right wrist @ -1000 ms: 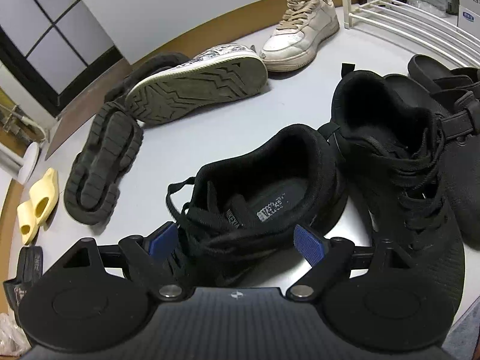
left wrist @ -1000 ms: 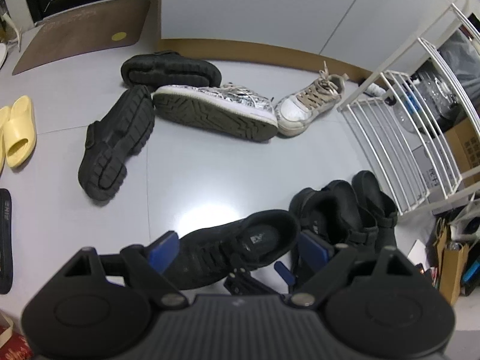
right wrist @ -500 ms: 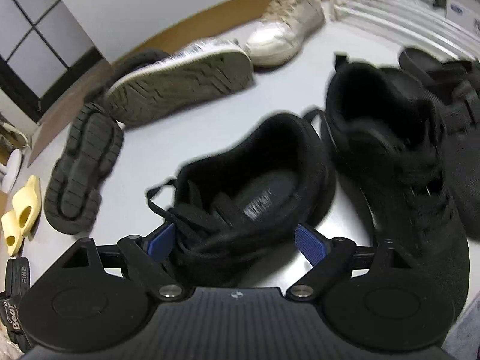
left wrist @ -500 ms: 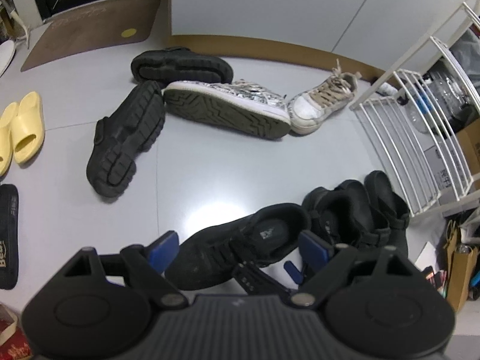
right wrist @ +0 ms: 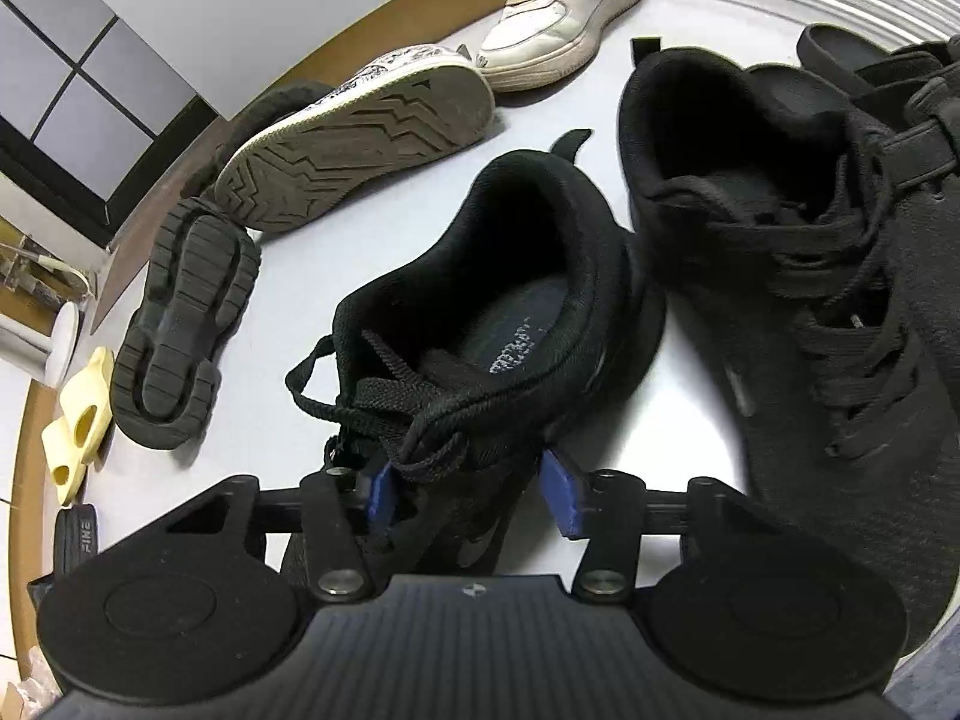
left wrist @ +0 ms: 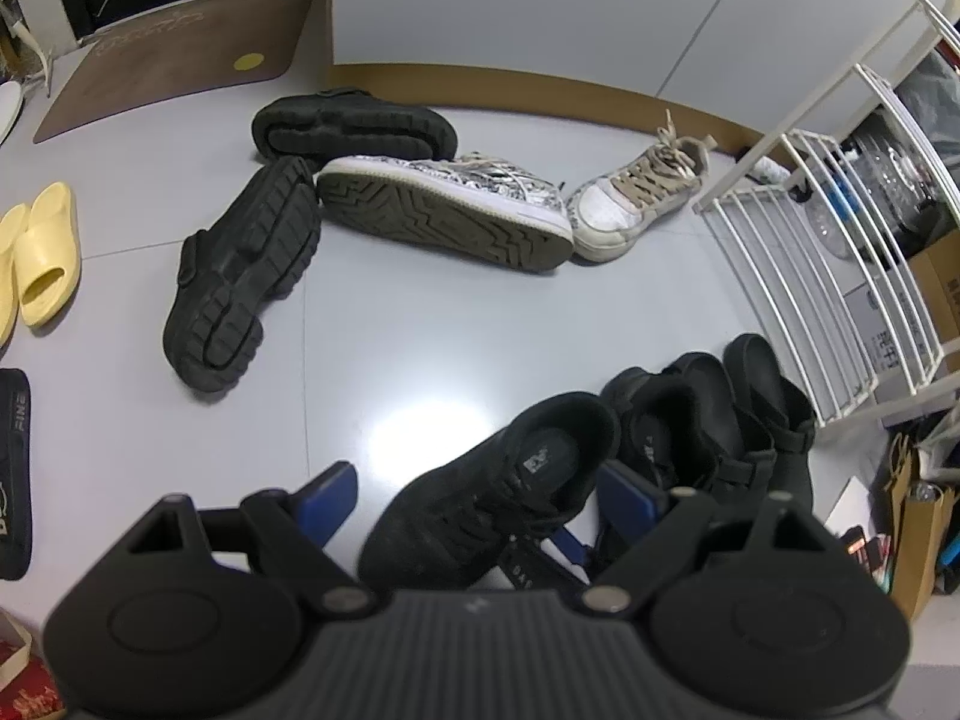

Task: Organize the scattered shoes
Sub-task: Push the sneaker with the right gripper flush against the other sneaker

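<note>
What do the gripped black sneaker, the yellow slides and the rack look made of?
Black sneaker: matte knit or mesh fabric, woven laces, likely textile.
Yellow slides: smooth one-piece moulding, probably foam or rubber.
Rack: thin white bars, likely coated metal wire.

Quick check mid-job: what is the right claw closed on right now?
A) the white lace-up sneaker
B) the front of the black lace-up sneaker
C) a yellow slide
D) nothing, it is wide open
B: in the right wrist view the right claw has its blue pads pressed against both sides of the black lace-up sneaker, at its laced front part.
</note>
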The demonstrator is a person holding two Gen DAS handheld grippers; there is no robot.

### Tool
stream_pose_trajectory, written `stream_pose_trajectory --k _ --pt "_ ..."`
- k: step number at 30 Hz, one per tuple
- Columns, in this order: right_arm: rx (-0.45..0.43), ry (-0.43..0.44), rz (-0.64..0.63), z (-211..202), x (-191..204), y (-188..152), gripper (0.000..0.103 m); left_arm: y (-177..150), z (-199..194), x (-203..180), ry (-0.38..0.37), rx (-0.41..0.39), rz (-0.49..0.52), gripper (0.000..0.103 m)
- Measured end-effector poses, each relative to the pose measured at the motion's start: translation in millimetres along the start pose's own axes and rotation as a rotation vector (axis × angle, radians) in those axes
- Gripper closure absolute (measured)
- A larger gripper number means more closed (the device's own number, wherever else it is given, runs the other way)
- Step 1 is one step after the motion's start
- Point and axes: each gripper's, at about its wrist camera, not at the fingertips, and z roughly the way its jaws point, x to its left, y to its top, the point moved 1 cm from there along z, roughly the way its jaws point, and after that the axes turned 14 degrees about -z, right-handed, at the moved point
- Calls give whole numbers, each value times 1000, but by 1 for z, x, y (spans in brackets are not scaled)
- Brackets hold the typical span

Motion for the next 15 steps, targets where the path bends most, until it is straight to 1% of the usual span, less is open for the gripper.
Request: stream_pose_trajectory --k 4,7,11,13,14,15 --pt "-8 -35 -142 -2 4 -1 54 0 -2 -5 9 -17 25 14" --pt "-5 -25 -119 -5 -7 1 54 -2 -2 -6 15 -22 31 14" --pt "11 -41 -121 -3 -2 -1 53 -2 -2 -9 17 -28 34 14" --pt "19 -49 -122 -1 0 -2 50 -3 -2 -11 19 -32 44 14" --pt "23 -53 -122 -1 1 -2 42 -4 -2 -13 19 -34 48 14" --pt "27 -57 -123 0 2 -3 30 -5 -2 -14 19 -34 51 14"
